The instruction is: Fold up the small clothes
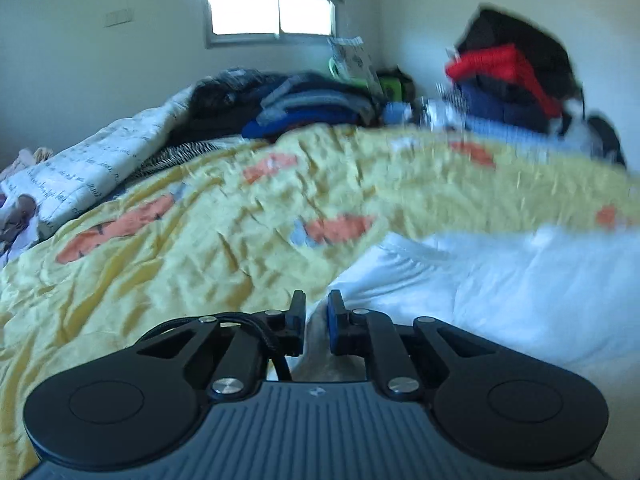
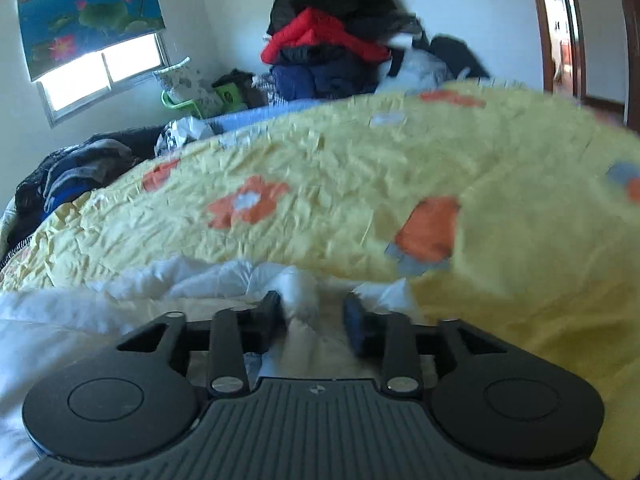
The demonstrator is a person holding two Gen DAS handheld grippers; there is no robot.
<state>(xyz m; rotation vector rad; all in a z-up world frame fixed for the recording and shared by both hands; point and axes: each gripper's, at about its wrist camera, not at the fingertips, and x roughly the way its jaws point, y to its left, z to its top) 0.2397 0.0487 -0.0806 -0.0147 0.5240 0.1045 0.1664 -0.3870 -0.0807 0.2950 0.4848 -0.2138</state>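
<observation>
The left gripper [image 1: 317,322], fingers nearly together, pinches pale cloth over a yellow flowered quilt [image 1: 192,248] beside a white garment [image 1: 500,280].

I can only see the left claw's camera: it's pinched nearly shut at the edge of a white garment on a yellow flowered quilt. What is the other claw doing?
Observer: The right claw stands open. A bunched fold of the white garment lies between its fingers, not pinched.
Operator: Is there anything on that side of the room I can't see?
Observer: Yes, a brown wooden door frame at the far right, with a lit room beyond.
Operator: And that strip of picture above the window?
Observer: It's a roller blind printed with green lotus leaves and pink flowers on blue water.
</observation>
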